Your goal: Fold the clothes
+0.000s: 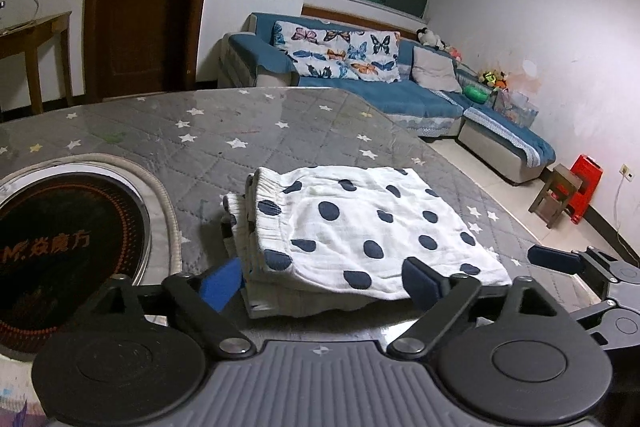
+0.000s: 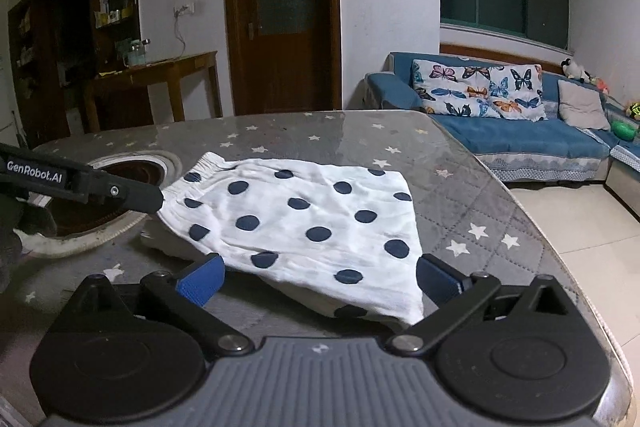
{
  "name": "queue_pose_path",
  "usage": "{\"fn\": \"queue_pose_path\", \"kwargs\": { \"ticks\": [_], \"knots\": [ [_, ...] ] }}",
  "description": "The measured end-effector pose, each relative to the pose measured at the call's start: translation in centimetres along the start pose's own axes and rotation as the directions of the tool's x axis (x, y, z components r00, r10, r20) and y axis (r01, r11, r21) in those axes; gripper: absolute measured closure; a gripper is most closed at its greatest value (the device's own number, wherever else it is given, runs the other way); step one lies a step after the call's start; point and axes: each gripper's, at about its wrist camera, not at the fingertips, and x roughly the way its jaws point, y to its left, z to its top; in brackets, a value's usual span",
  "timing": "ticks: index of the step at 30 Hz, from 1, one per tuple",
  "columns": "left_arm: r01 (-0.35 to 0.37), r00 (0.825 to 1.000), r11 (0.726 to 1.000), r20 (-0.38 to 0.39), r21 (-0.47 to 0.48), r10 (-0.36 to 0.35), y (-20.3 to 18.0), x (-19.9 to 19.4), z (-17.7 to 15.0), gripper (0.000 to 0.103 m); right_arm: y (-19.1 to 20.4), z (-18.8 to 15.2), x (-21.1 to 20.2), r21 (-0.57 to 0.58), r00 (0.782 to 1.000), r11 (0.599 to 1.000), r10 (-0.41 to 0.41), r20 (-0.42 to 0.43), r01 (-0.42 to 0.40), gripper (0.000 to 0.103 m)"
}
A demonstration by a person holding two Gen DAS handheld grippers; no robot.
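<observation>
Left gripper (image 1: 324,277) and right gripper (image 2: 320,279) both gape released beside the folded polka-dot garment (image 2: 304,223).

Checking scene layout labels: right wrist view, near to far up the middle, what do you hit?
right gripper, jaws open → folded polka-dot garment → bare star-print table cover → wooden door.

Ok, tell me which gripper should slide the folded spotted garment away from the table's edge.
Probably the right gripper. Its open jaws straddle the folded garment's near corner, beside the table edge. The left gripper, also open, sits at the waistband end beside the round cooktop.
</observation>
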Motion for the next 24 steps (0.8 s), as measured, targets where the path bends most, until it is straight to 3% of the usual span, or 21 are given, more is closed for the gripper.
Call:
{"fn": "queue_pose_path", "kwargs": {
  "ticks": [4, 14, 24],
  "knots": [
    [0.014, 0.999, 1.000, 0.031, 0.019, -0.014, -0.2, -1.2, -0.5, 0.000, 0.7, -0.3, -0.6, 0.017, 1.000, 1.000, -0.014, 0.014, 0.014, 0.000],
    [0.041, 0.997, 0.998, 0.057, 0.043, -0.043, -0.1, -3.2, -1.5, 0.000, 2.9, -0.9, -1.8, 0.045, 0.999, 0.999, -0.017, 0.036, 0.015, 0.000],
    [0.000, 0.998, 0.998, 0.064, 0.061, -0.004, 1.0, -5.3, -3.4, 0.000, 4.7, -2.3, -3.4, 0.081, 0.996, 0.995, -0.069, 0.057, 0.065, 0.000]
  ]
}}
